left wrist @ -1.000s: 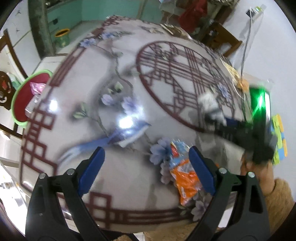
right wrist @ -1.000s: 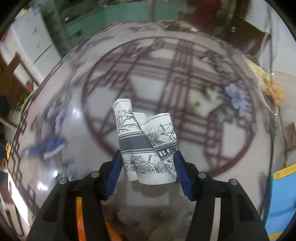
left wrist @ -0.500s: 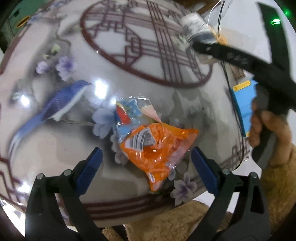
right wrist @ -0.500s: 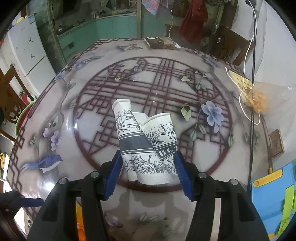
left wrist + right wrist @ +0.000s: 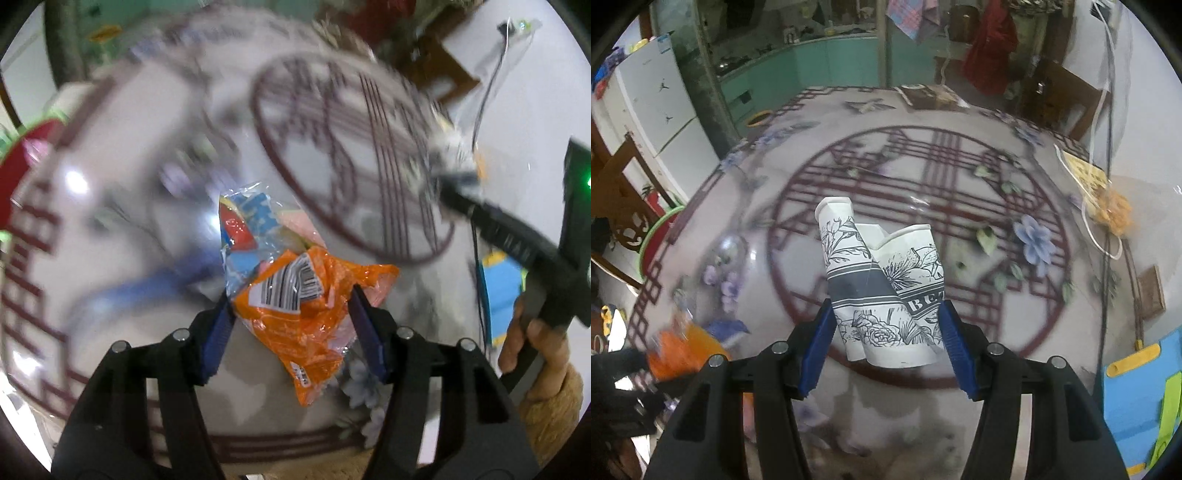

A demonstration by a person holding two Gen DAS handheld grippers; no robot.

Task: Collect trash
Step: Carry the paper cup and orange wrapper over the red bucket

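An orange snack wrapper (image 5: 306, 295) with a barcode label, stuck to a clear blue-and-red wrapper (image 5: 251, 225), sits between the blue pads of my left gripper (image 5: 291, 325). The jaws are closing and both pads press on the orange wrapper's sides. It looks sharp while the patterned round table (image 5: 129, 221) behind it is blurred. My right gripper (image 5: 886, 328) is shut on a crushed paper cup (image 5: 882, 280) printed with dark flowers, held above the table. In the left wrist view the right gripper (image 5: 454, 181) shows at the right edge, held by a hand (image 5: 535, 343).
A red basin with a green rim (image 5: 14, 177) stands below the table's left edge and also shows in the right wrist view (image 5: 655, 240). A blue mat (image 5: 1137, 387) lies on the floor at right. A cable (image 5: 1104, 236) and a yellowish bag lie near the table's right rim.
The left jaws have narrowed from wide open onto the orange wrapper, and that view has swung so the red basin shows again. The right gripper has risen with the cup.
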